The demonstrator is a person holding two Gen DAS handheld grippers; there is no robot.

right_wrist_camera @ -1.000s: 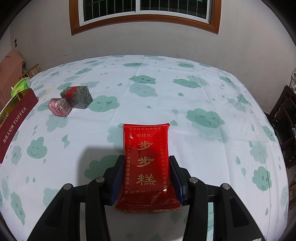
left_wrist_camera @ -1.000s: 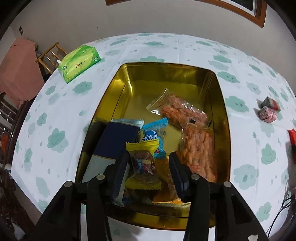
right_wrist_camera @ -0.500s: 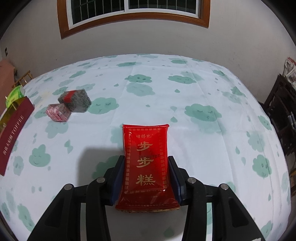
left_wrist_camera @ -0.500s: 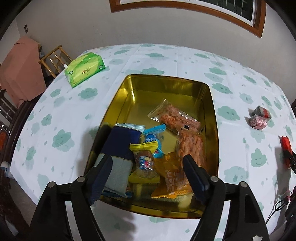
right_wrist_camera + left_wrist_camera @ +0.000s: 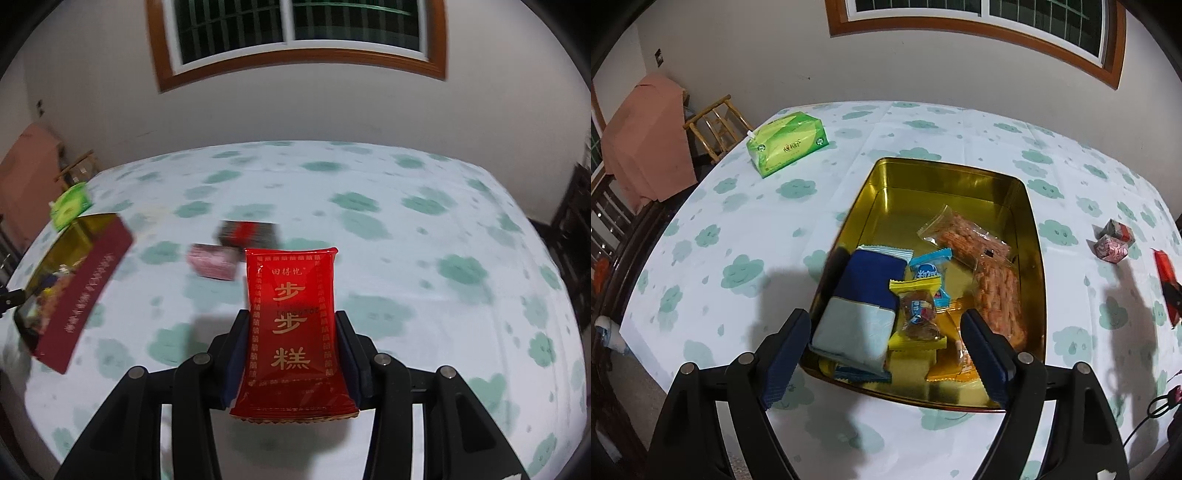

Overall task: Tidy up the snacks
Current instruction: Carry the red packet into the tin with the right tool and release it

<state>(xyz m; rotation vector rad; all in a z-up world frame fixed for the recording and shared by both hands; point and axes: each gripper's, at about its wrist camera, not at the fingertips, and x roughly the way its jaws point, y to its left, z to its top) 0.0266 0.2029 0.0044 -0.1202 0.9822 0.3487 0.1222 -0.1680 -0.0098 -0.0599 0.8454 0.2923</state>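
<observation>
A gold tin (image 5: 945, 177) on the cloud-print tablecloth holds several snacks: a blue-and-pale packet (image 5: 864, 295), a yellow-wrapped snack (image 5: 918, 314), a small light-blue packet (image 5: 929, 271) and clear bags of orange sticks (image 5: 993, 288). My left gripper (image 5: 886, 325) hovers above the tin's near end, its jaws opening wide with nothing pressed between the pads. My right gripper (image 5: 291, 321) is shut on a red packet (image 5: 291, 314) with gold characters, held above the table. In the right wrist view the tin's dark red side (image 5: 92, 280) lies to the left.
A pink wrapped cube (image 5: 212, 260) and a dark one (image 5: 247, 232) sit on the cloth between the red packet and the tin. A green tissue pack (image 5: 786, 142) lies at the far left, a wooden chair (image 5: 716, 125) behind it. A cable (image 5: 1160, 406) lies at the right.
The left gripper opened, let go of the yellow-wrapped snack in the tin and drew back upward. The right gripper lifted the red packet off the cloth and swung toward the tin.
</observation>
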